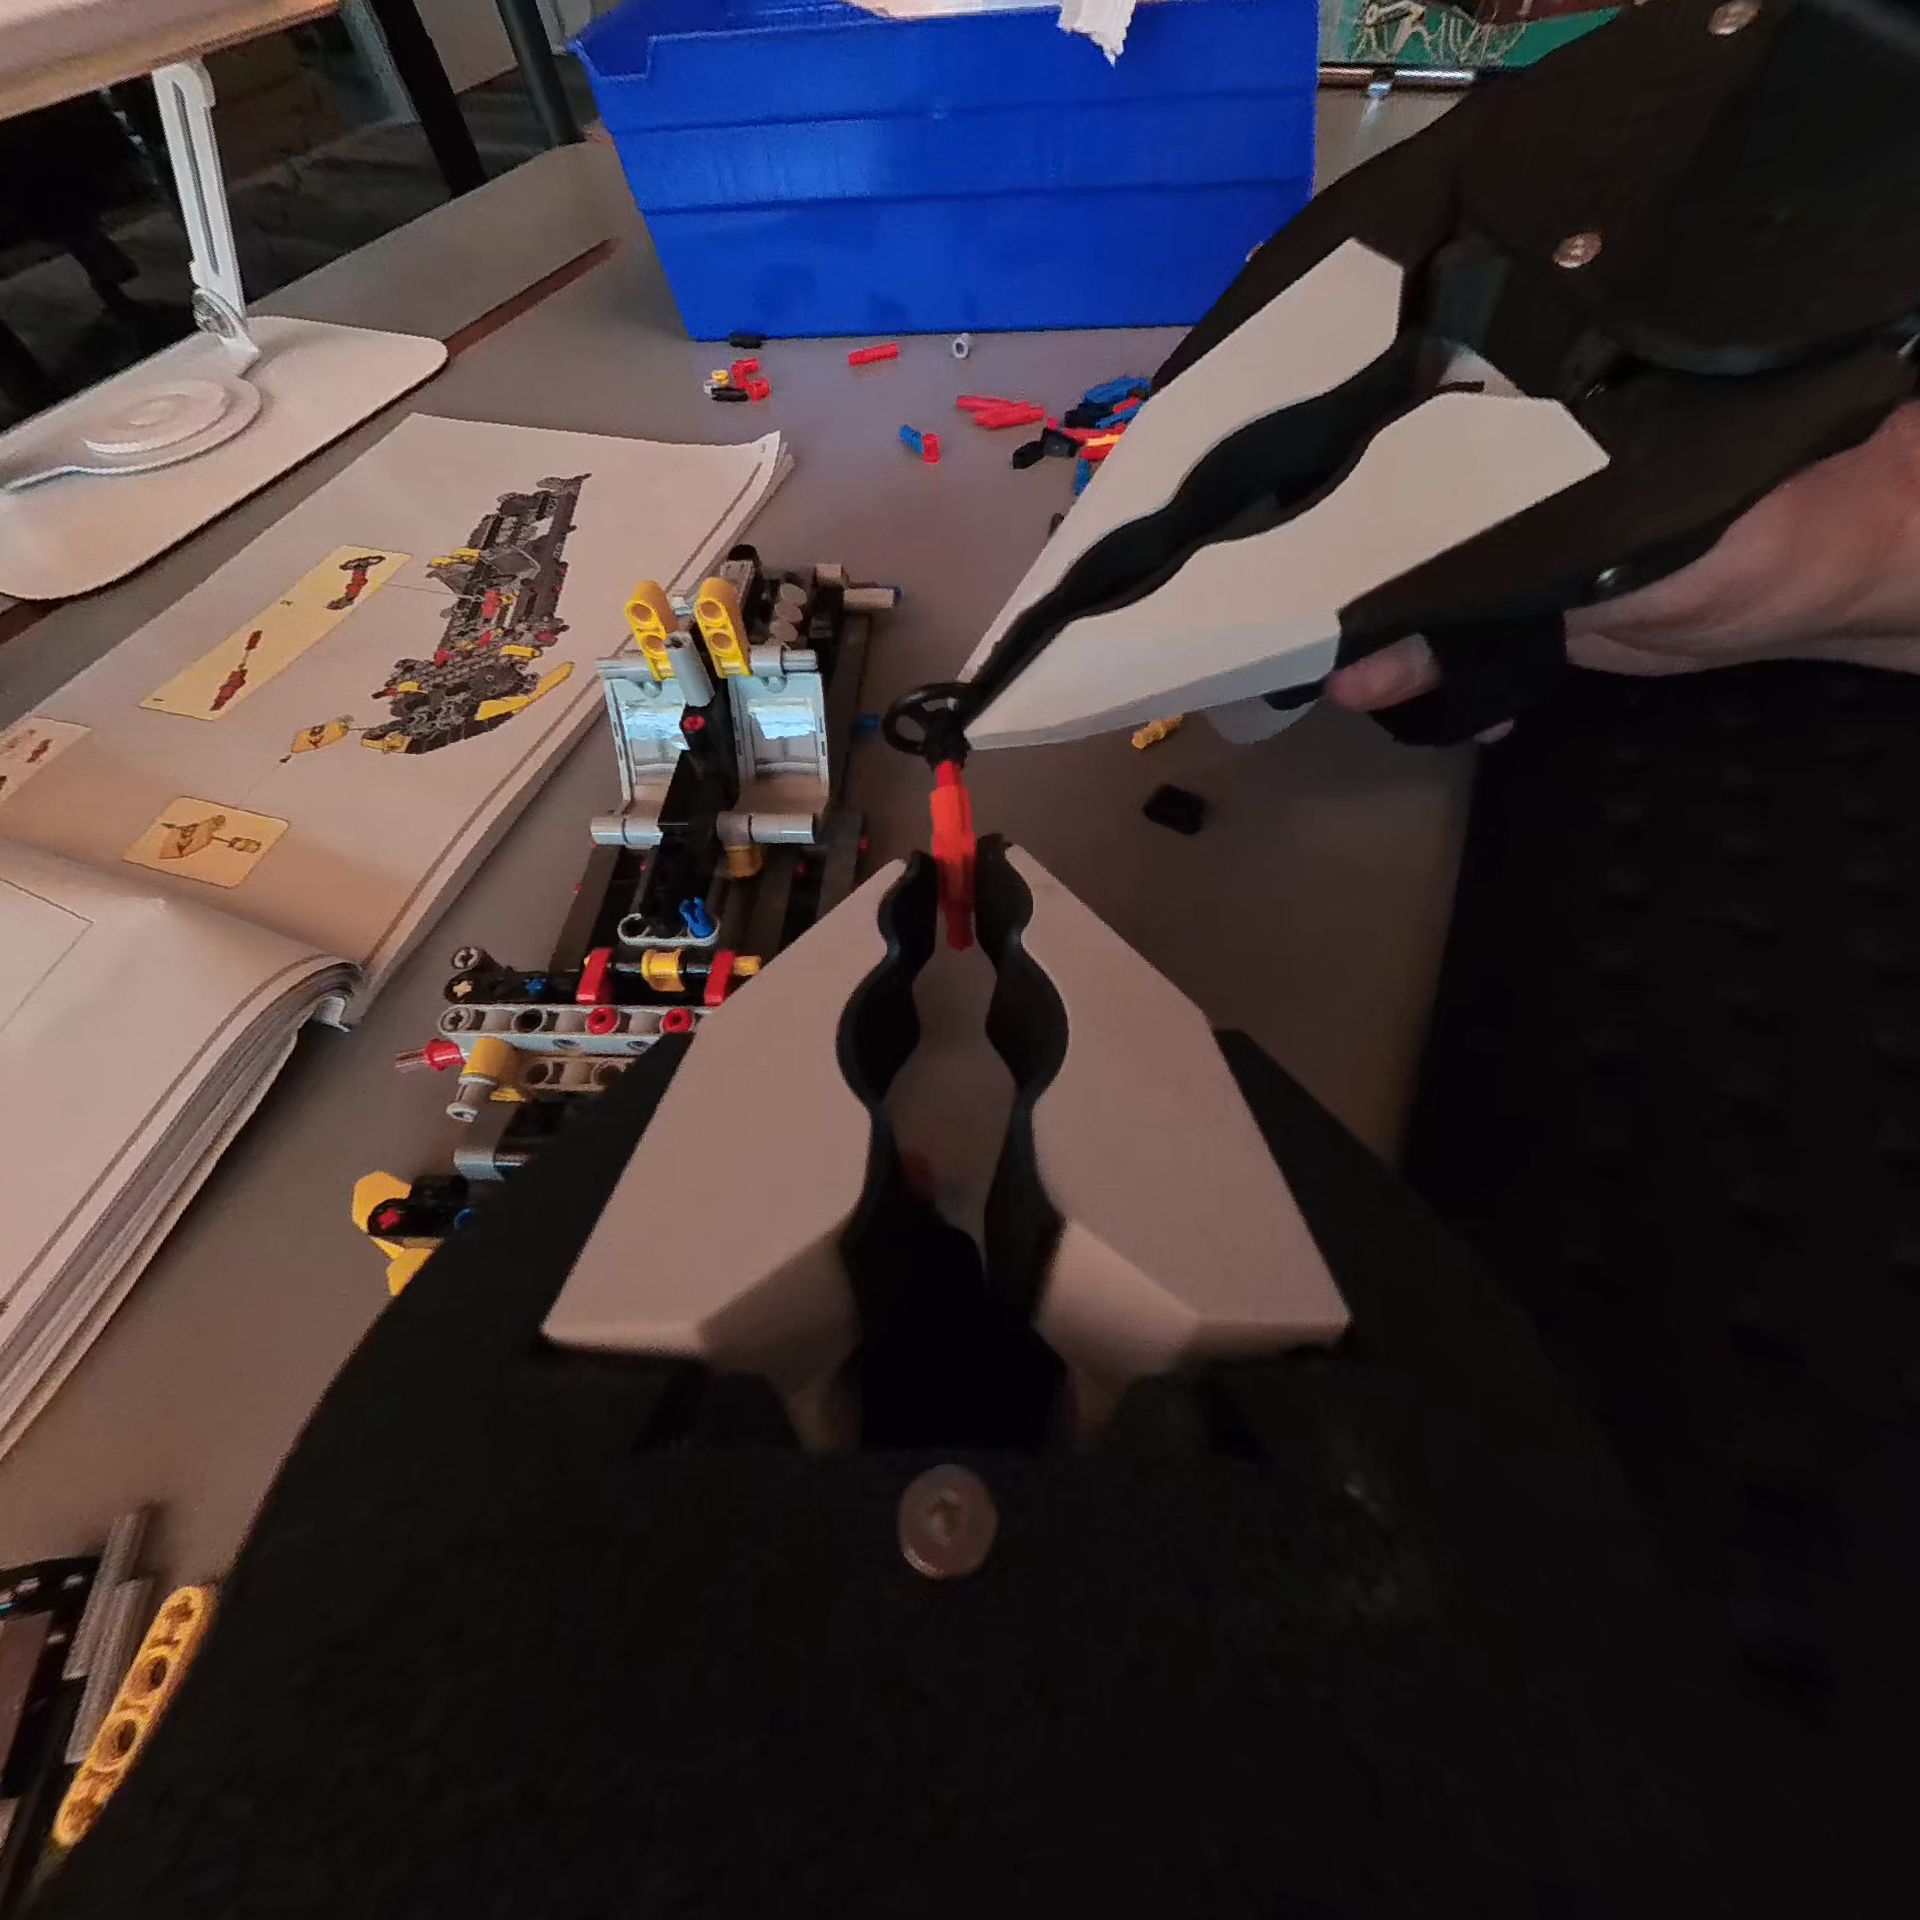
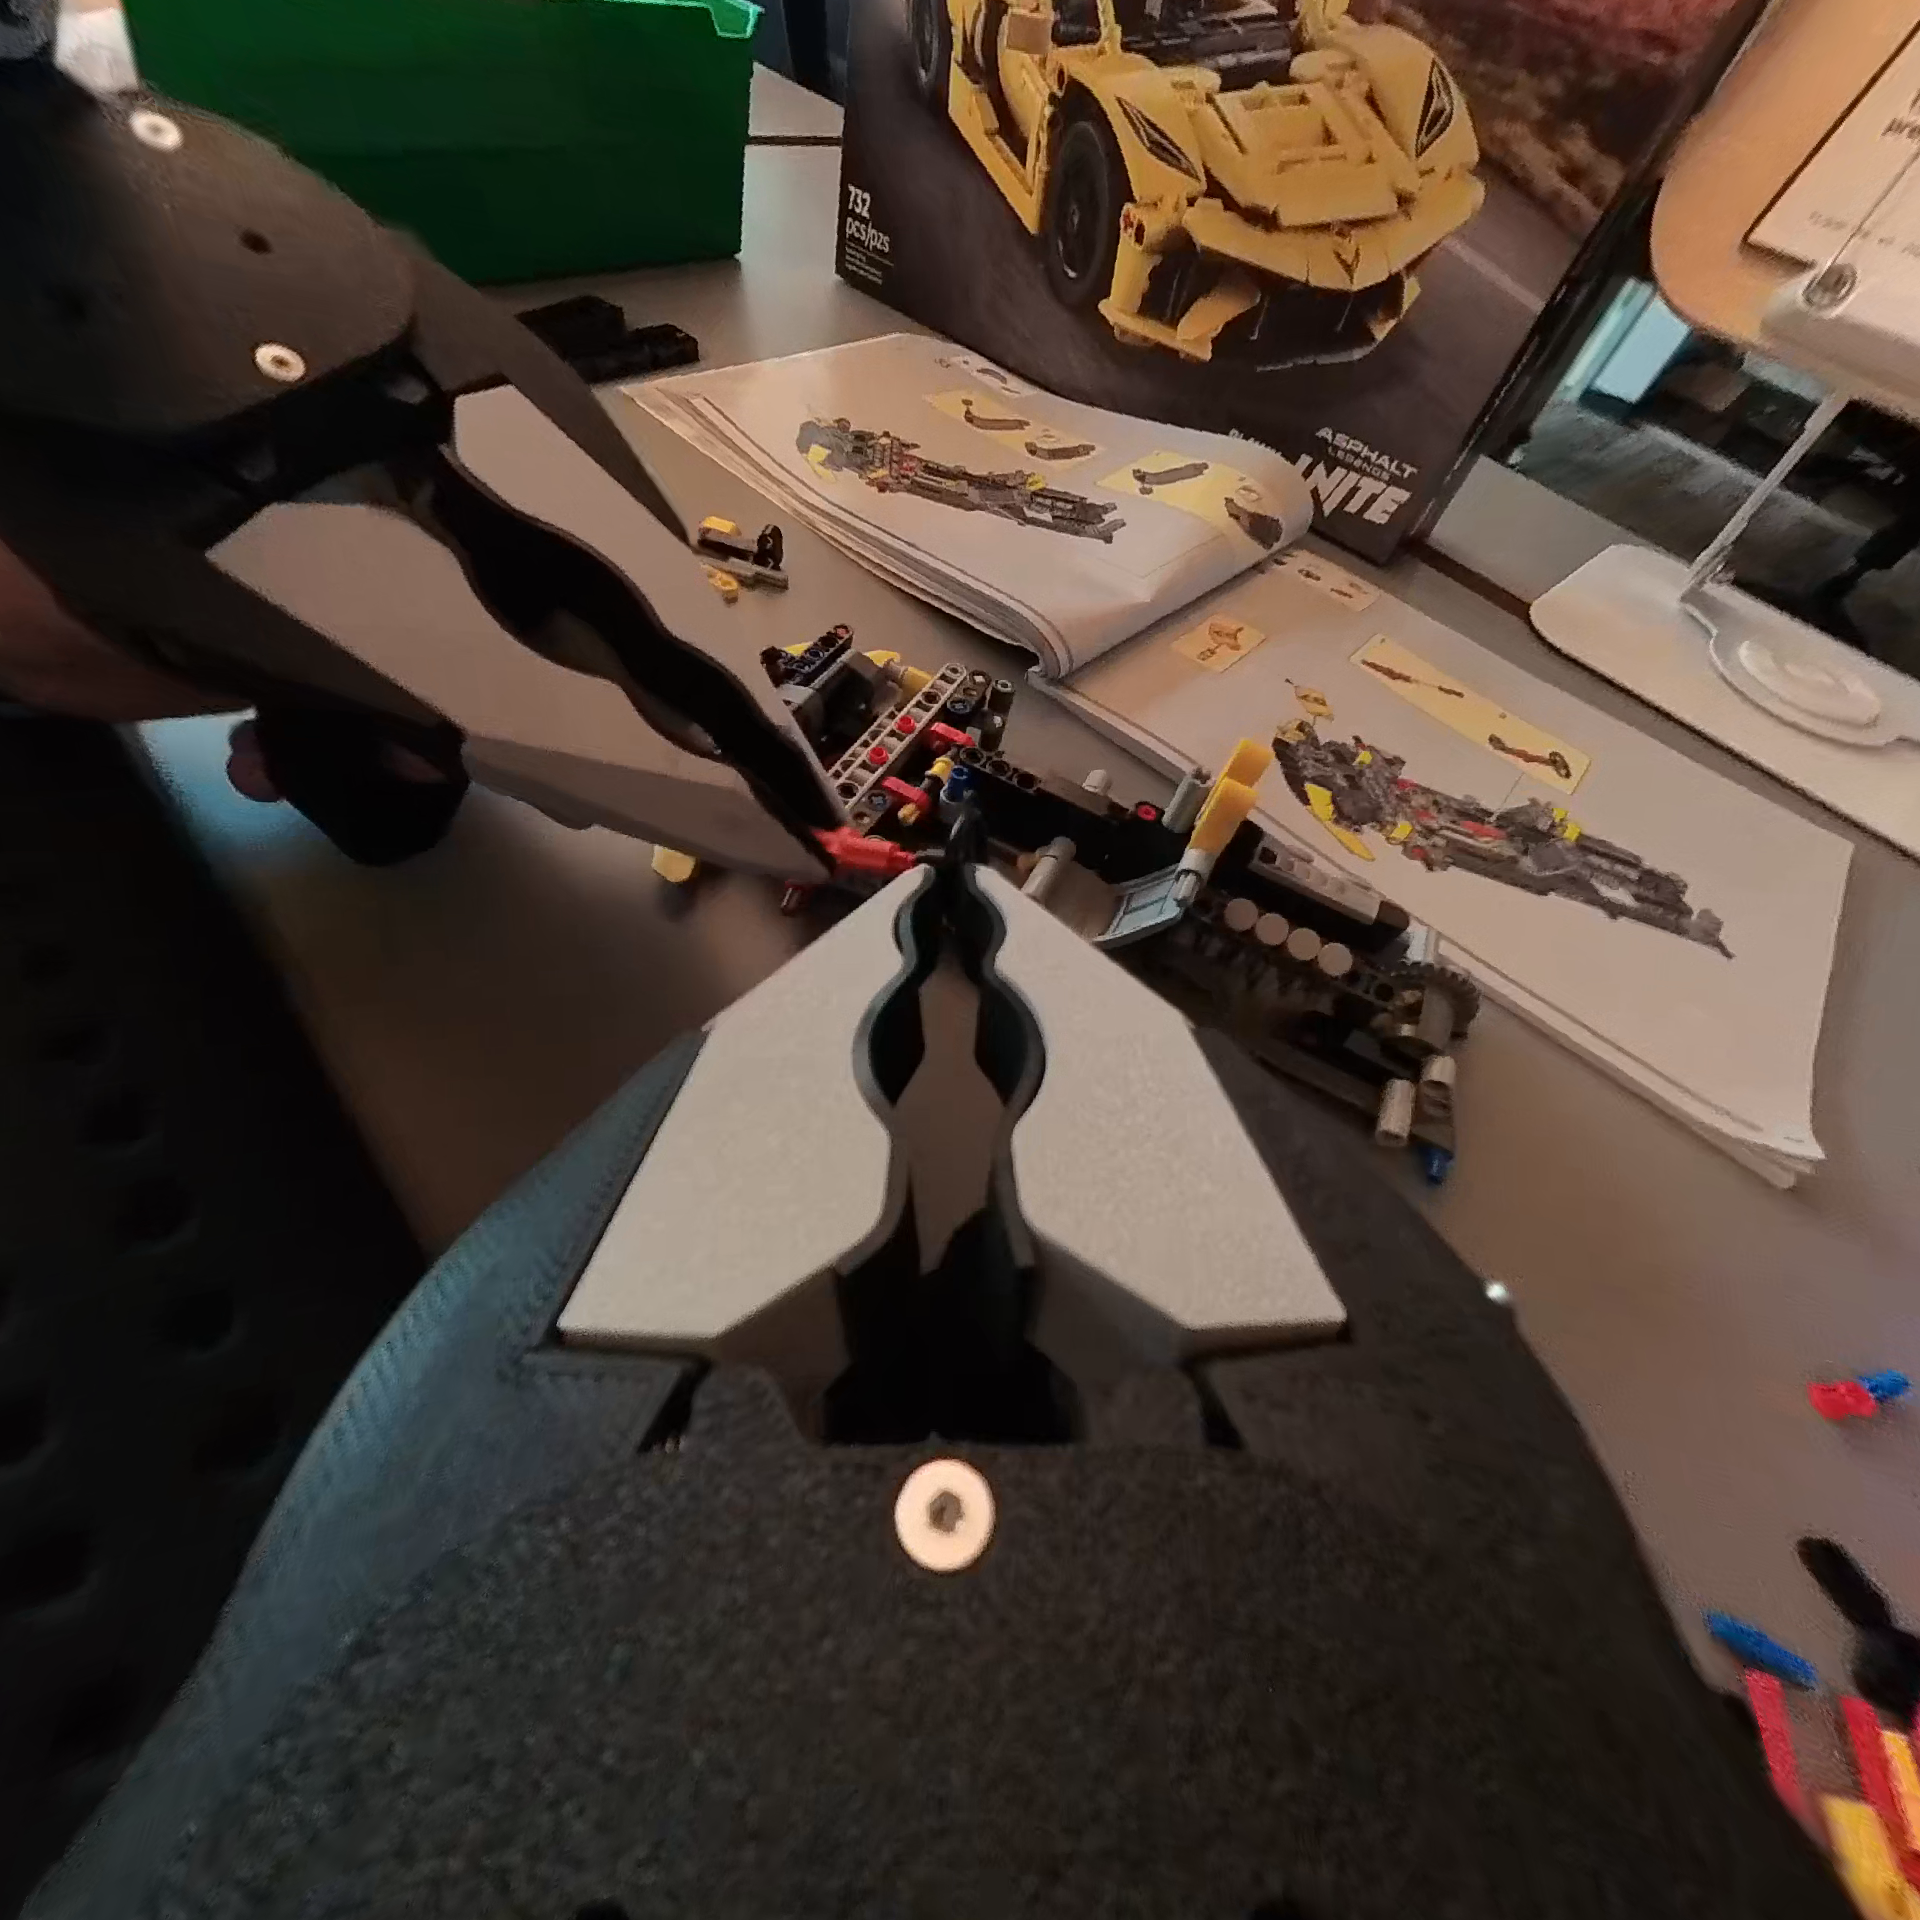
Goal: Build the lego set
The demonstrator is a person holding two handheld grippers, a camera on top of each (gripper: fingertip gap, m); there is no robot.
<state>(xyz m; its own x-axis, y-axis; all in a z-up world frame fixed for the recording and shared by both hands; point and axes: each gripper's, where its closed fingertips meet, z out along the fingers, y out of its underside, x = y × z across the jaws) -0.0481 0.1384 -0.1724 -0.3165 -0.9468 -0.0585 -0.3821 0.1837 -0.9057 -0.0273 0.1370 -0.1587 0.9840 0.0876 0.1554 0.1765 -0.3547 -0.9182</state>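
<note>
A slim red plastic Lego axle piece (image 1: 952, 852) (image 2: 868, 852), pinched near one end between the tips of the left gripper (image 1: 951, 883) (image 2: 826, 847), fingers closed almost fully onto it with only the part's thickness between them. At the red piece's free end, touching it, a small black ring-ended Lego connector (image 1: 923, 720) (image 2: 958, 831), clamped in the tips of the right gripper (image 1: 961, 717) (image 2: 951, 883), those fingers likewise drawn tight together around it. Both parts held in the air just above and beside the half-built Lego chassis (image 1: 707, 831) (image 2: 1143, 873), a long black and grey frame with yellow, red and blue pins and two light grey seats, lying on the grey table (image 1: 499, 312) (image 2: 1621, 1299). Just beside the chassis, an open white instruction booklet (image 1: 364, 665) (image 2: 1507, 831) with printed drawings of the model, one edge of it touching or nearly touching the frame. Behind the booklet in the right wrist view, an upright dark cardboard box (image 2: 1195, 208) bearing a picture of a yellow car. Farther back in the left wrist view, a blue plastic bin (image 1: 956, 177), with loose red, blue and black small Lego pieces (image 1: 1039, 416) scattered on the table before it. A green plastic bin (image 2: 447, 125) at the table's far side in the right wrist view. A white stand with a flat base (image 1: 187, 395) (image 2: 1714, 644) near the booklet. A bare hand (image 1: 1766, 582) around the right gripper's black handle.
</note>
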